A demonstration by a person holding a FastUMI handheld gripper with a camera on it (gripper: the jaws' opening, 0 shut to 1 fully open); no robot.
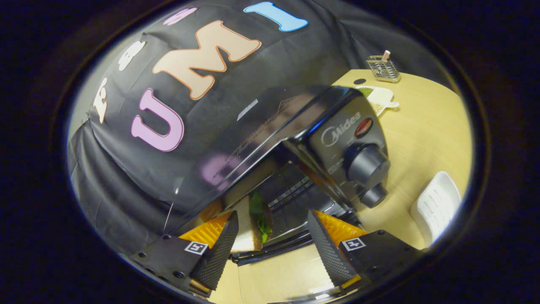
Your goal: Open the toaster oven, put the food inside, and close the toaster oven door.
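The black toaster oven [333, 135] stands on a wooden table [422, 126], tilted in my view, with its door [274, 249] down and its wire rack [295, 190] showing. A sandwich [247, 230] of white bread with green lettuce stands just inside the opening. It lies between my fingers, close against the left finger [223, 245]; the right finger [327, 249] is well apart from it. My gripper [272, 215] is open, its tips at the oven's mouth.
Two round knobs [367, 164] stick out of the oven's control panel to the right of the opening. Beyond the oven are a white dish [379, 99] and a wire basket [383, 69]. A white slatted rack [436, 207] lies right of the oven.
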